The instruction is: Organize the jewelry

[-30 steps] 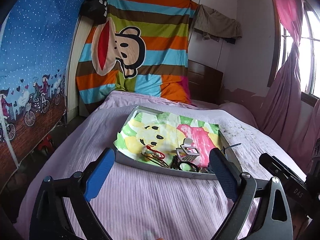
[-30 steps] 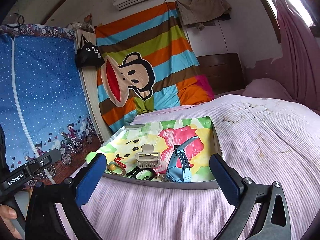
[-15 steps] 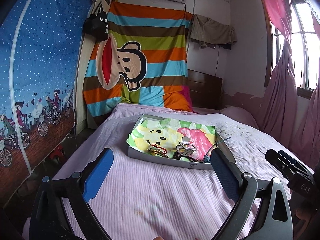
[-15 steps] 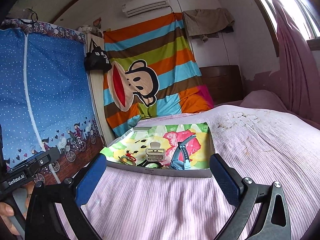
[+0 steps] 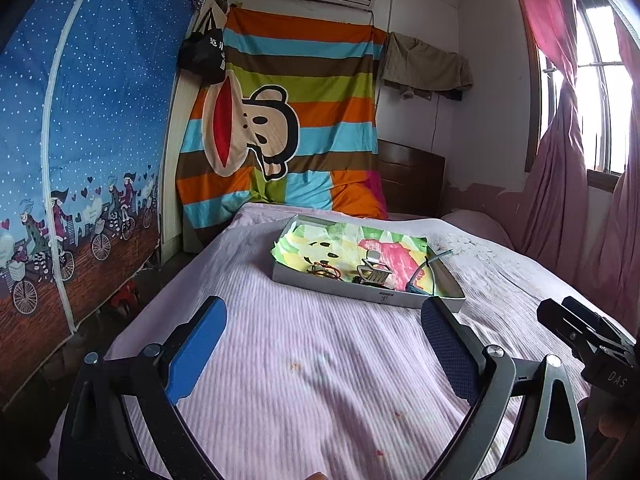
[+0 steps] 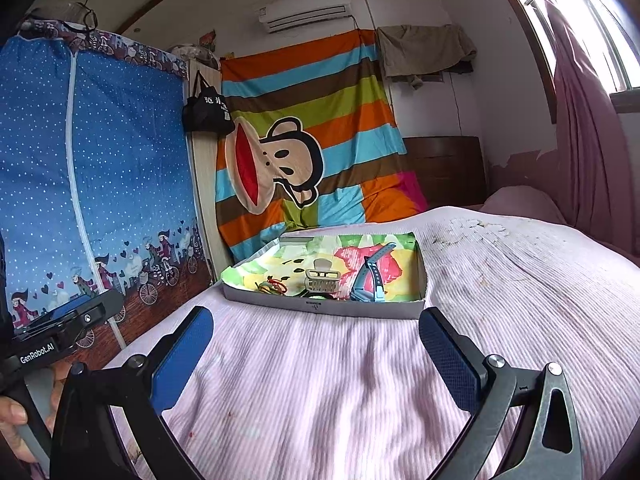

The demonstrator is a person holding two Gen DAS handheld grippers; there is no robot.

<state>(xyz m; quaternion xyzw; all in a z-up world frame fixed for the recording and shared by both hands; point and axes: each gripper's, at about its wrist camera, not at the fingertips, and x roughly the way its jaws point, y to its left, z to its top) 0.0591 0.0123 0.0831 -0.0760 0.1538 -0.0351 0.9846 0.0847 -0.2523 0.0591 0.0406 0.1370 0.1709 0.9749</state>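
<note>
While both grippers hang back over pink bedspread [image 6: 500,280], you hold nothing: left gripper [image 5: 324,344] spread wide, right gripper [image 6: 316,344] spread wide too. Jewelry sits in shallow tray [image 6: 328,308] mid-bed, well ahead: hair claw [image 6: 320,278], blue watch [image 6: 370,276], red cord bracelet [image 5: 326,270], dark ring-shaped piece, too small to identify. Items crowd tray's near edge. Judgement: come in over near wall, take one piece at a time; watch strap looks easiest. Pinch low, avoid snagging liner cloth [image 6: 372,256].

Hair claw [image 6: 321,278], blue watch [image 6: 370,276] and red cord bracelet [image 6: 276,285] lie in tray [image 6: 360,308].
</note>
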